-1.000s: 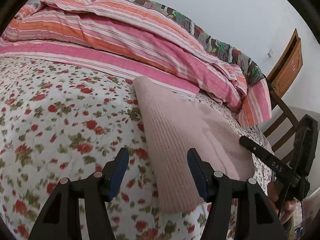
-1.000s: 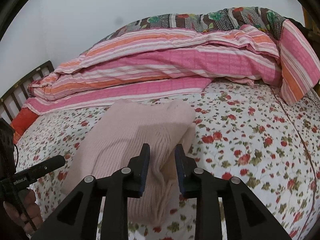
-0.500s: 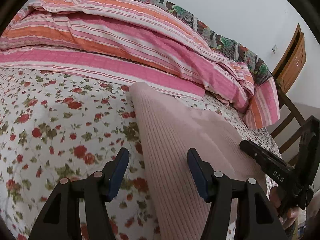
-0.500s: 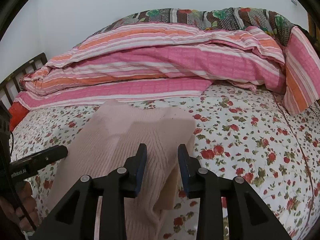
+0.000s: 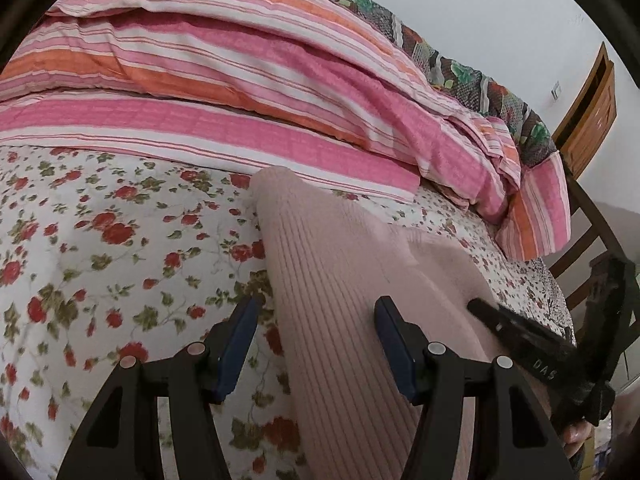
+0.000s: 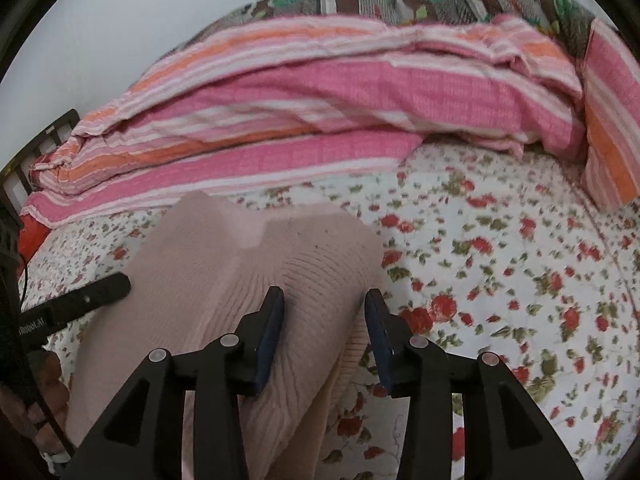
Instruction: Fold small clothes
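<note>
A pale pink ribbed knit garment (image 5: pixel 340 280) lies folded lengthwise on the flowered bed sheet (image 5: pixel 100 240). My left gripper (image 5: pixel 316 308) is open and hangs low over the garment's left edge, one finger over the sheet and the other over the knit. In the right wrist view the garment (image 6: pixel 224 256) rises in a soft ridge. My right gripper (image 6: pixel 323 296) straddles that ridge, its jaws opening and the pads no longer squeezing the fabric. One finger (image 5: pixel 504 328) of the right gripper rests on the garment's right side, and a finger (image 6: pixel 92 292) of the left one shows at its left side.
A bunched pink, orange and white striped quilt (image 5: pixel 280 92) fills the back of the bed, with a dark patterned blanket (image 6: pixel 400 0) behind it. A wooden chair (image 5: pixel 592 108) stands past the bed's right side. A dark bed frame (image 6: pixel 24 152) borders the left.
The right gripper's jaws have spread apart and let go of the pinched fold. Both grippers have moved forward and lower over the garment, which now looks larger.
</note>
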A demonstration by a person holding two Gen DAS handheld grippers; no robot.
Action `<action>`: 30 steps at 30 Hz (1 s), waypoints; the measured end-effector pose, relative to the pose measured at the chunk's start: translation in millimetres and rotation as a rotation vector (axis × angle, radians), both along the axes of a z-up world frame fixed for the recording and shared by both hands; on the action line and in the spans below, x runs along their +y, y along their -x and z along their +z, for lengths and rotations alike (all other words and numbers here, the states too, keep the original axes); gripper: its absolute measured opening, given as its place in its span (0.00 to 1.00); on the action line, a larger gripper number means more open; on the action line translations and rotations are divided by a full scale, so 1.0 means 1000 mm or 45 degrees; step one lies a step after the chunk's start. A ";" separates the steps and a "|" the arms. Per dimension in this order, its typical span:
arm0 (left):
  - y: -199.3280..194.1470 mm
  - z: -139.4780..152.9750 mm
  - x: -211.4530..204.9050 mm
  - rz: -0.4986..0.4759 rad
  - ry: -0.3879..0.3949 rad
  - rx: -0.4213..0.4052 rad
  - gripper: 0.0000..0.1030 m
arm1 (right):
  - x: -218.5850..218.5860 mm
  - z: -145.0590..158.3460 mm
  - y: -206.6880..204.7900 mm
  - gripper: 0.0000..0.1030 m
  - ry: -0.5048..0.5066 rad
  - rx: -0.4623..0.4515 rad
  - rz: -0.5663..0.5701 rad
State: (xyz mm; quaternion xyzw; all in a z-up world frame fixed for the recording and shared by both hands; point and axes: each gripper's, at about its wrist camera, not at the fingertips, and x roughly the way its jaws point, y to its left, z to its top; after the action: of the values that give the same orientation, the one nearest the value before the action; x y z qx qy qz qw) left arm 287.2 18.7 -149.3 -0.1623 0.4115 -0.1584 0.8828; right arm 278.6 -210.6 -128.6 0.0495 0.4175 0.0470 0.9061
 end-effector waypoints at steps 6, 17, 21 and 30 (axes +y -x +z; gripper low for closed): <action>-0.027 -0.009 -0.009 -0.030 0.012 0.048 0.57 | -0.011 -0.011 -0.001 0.24 -0.095 0.009 0.039; -0.049 -0.025 -0.015 0.023 -0.077 0.063 0.63 | -0.010 -0.021 0.003 0.24 -0.052 -0.052 0.015; -0.047 -0.033 -0.014 0.031 -0.079 0.033 0.65 | -0.008 -0.022 0.003 0.24 -0.024 -0.084 0.007; -0.043 -0.031 -0.019 0.047 -0.136 -0.010 0.65 | -0.010 -0.026 0.001 0.34 -0.027 -0.099 -0.011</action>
State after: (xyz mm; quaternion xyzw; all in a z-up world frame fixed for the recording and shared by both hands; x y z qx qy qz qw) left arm 330.6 -0.3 -180.5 -0.1219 0.4128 -0.1205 0.8946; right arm 277.9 -220.5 -154.4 0.0592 0.3813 0.0495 0.9212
